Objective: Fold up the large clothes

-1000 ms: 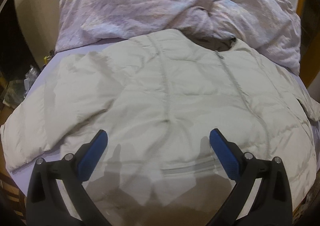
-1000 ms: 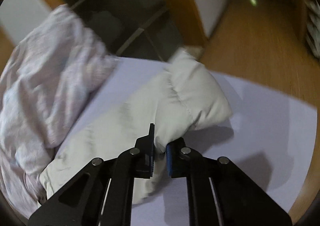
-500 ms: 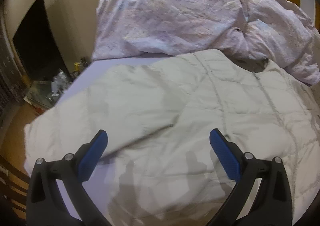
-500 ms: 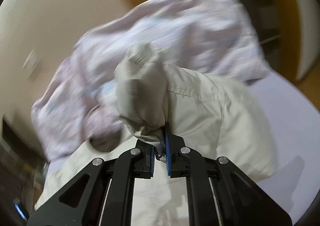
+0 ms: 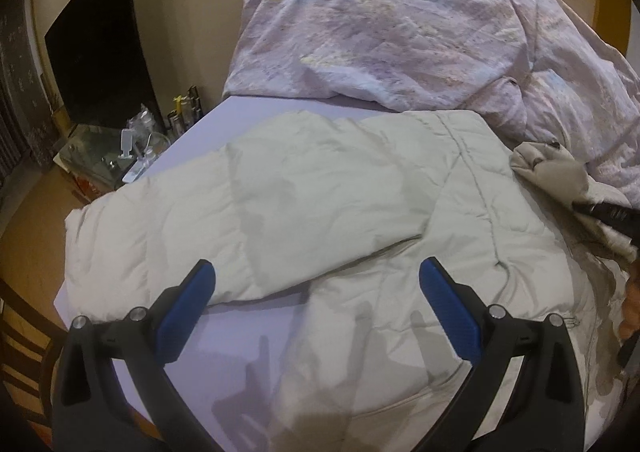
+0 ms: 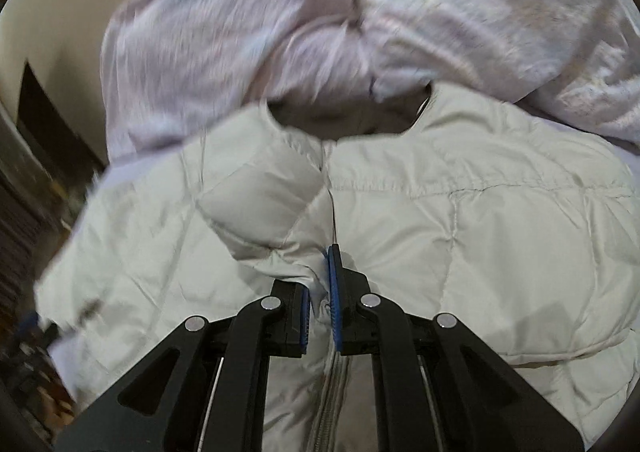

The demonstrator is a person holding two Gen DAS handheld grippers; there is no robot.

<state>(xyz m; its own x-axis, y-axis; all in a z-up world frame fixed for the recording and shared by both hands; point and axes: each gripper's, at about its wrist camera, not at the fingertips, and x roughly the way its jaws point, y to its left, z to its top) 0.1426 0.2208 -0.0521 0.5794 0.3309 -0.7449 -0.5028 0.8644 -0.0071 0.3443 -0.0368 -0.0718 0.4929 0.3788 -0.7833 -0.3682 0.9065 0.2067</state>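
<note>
A pale beige quilted jacket [image 5: 360,220] lies spread on a lavender bed sheet [image 5: 248,340], its left sleeve [image 5: 192,220] stretched out to the left. My left gripper [image 5: 316,292] is open and empty, hovering above the jacket near the sleeve's underarm. My right gripper [image 6: 320,288] is shut on the jacket's right sleeve [image 6: 264,212], which is folded over the jacket's front near the zipper [image 6: 332,396]. The right gripper and the held sleeve end also show in the left wrist view [image 5: 560,176] at the right edge.
A crumpled pink patterned duvet [image 5: 400,32] is piled at the head of the bed, behind the jacket's collar [image 6: 352,120]. A cluttered glass side table [image 5: 116,152] and a dark screen [image 5: 96,52] stand left of the bed. Wooden floor lies beyond the bed's left edge.
My right gripper has carried the right sleeve from out beside the bed across and down onto the jacket's front. My left gripper has shifted left towards the left sleeve, still open.
</note>
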